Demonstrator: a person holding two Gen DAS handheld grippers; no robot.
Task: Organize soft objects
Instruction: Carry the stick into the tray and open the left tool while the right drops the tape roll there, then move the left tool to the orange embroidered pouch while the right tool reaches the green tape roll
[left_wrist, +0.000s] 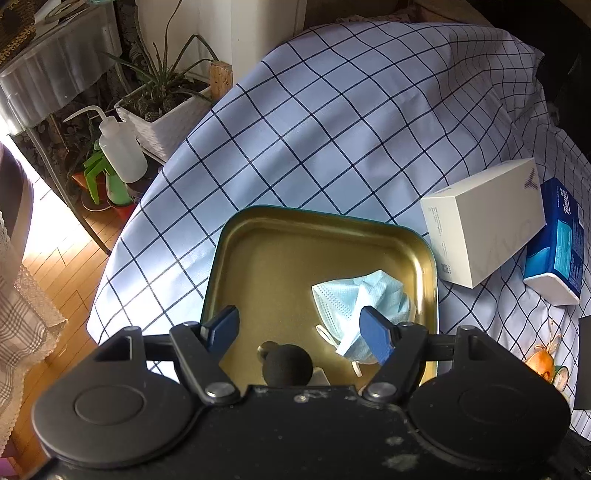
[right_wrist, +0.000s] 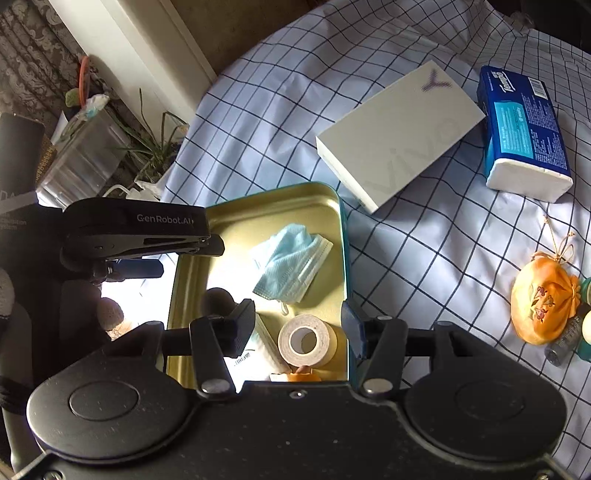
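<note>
A gold tin tray (left_wrist: 258, 258) (right_wrist: 258, 206) sits on the checked cloth. A crumpled light-blue face mask (left_wrist: 365, 295) (right_wrist: 291, 262) lies in it. A roll of white tape (right_wrist: 307, 340) and a dark ball (left_wrist: 289, 363) also lie in the tray near its front. My left gripper (left_wrist: 300, 328) is open and empty above the tray, its right fingertip just in front of the mask. My right gripper (right_wrist: 300, 326) is open and empty over the tray's front edge, above the tape roll. The left gripper's body (right_wrist: 140, 236) shows at the tray's left side.
A white box (left_wrist: 484, 225) (right_wrist: 399, 136) and a blue tissue pack (left_wrist: 557, 243) (right_wrist: 521, 129) lie right of the tray. An orange drawstring pouch (right_wrist: 543, 302) and small bottles (right_wrist: 565, 343) lie at the far right. Potted plants (left_wrist: 162, 110) and a squeeze bottle (left_wrist: 122, 147) stand beyond the table's left edge.
</note>
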